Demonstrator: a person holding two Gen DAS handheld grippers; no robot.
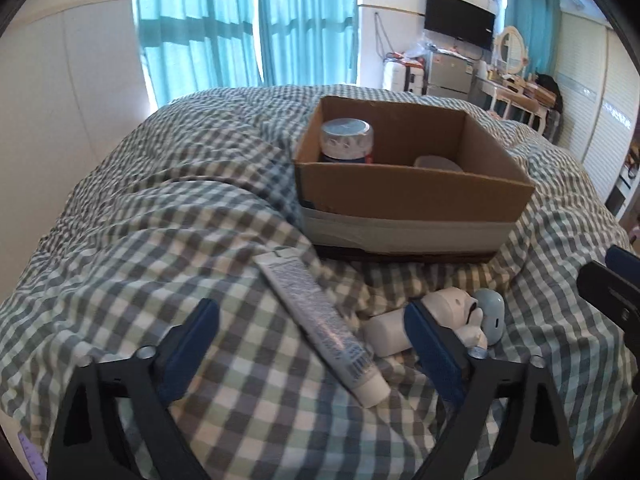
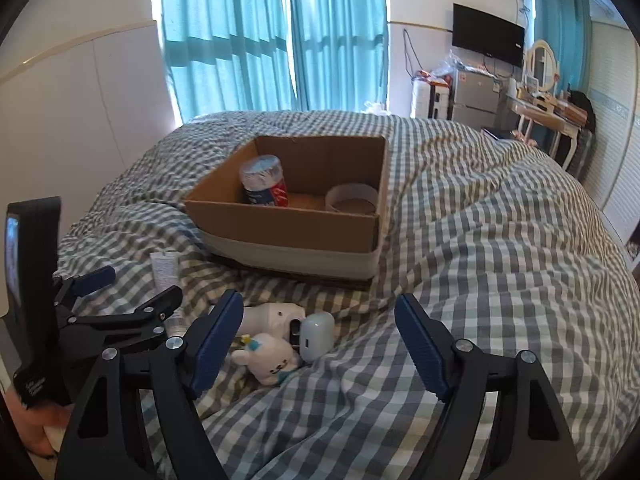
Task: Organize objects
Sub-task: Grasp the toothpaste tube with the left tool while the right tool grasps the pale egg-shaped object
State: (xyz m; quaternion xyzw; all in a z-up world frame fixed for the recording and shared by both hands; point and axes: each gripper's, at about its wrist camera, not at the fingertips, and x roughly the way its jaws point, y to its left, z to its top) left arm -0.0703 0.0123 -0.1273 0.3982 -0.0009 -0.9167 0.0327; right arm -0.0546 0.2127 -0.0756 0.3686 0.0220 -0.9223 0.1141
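Note:
A cardboard box [image 1: 412,196] sits on the checked bed cover; it also shows in the right wrist view [image 2: 280,224]. Inside stand a clear-lidded jar [image 1: 347,140] [image 2: 264,180] and a tape roll [image 2: 352,198]. A grey tube [image 1: 320,320] lies on the cover between the fingers of my open, empty left gripper [image 1: 312,344]. A white toy [image 1: 448,312] and a pale blue case [image 1: 492,312] lie by its right finger. In the right wrist view the white toy [image 2: 272,316], a plush [image 2: 272,364] and the case [image 2: 318,336] lie just ahead of my open, empty right gripper [image 2: 320,344].
The checked bed cover [image 2: 480,260] is rumpled, with a high fold to the right. The left gripper [image 2: 120,304] is at the left of the right wrist view. Teal curtains [image 1: 248,28], a TV and a dresser stand beyond the bed.

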